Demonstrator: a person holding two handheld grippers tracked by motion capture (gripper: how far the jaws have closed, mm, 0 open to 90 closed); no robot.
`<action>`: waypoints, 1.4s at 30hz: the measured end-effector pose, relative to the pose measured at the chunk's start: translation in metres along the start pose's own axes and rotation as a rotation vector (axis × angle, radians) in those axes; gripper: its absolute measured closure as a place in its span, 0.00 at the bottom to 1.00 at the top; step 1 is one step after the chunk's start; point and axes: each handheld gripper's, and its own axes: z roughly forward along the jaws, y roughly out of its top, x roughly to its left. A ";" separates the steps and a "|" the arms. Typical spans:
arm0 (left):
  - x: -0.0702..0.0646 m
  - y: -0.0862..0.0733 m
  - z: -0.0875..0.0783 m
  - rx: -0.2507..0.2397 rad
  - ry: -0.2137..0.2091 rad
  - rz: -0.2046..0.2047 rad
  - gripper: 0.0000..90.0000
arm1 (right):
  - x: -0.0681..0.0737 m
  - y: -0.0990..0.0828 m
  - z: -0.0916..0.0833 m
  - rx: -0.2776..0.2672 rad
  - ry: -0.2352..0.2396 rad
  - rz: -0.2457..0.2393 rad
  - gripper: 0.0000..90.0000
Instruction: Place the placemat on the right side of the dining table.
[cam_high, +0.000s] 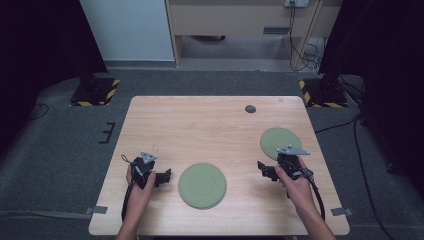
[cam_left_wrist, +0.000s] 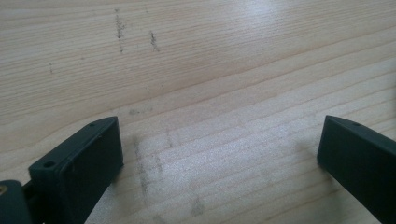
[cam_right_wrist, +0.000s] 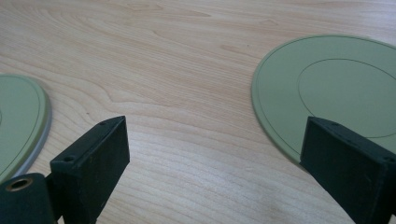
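Both tongs are resting wide apart on the worktop (cam_high: 210, 125), gripping nothing; the right tongs (cam_high: 266, 170) are sitting just beside the far green plate (cam_high: 280, 141); the left tongs (cam_high: 159, 176) are lying nearer the front plate (cam_high: 202, 185).

The far plate (cam_high: 280, 141) is partly covered at its near edge by the right gripper (cam_high: 263, 169), and in the right gripper view the frame cuts it off at the right. The near plate (cam_right_wrist: 21, 123) runs off that view's left edge. A small dark disc (cam_high: 250, 109) on the bench (cam_high: 200, 125) is too small to identify.
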 end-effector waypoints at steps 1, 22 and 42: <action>0.000 0.000 0.000 0.000 0.000 0.000 0.00 | 0.001 0.000 0.000 0.002 -0.001 0.002 0.09; 0.001 0.000 0.000 0.000 -0.004 0.005 0.00 | 0.022 -0.007 0.012 0.043 0.026 -0.045 0.09; 0.001 0.000 0.000 0.000 -0.007 0.006 0.00 | 0.042 -0.019 0.026 0.092 0.050 -0.056 0.09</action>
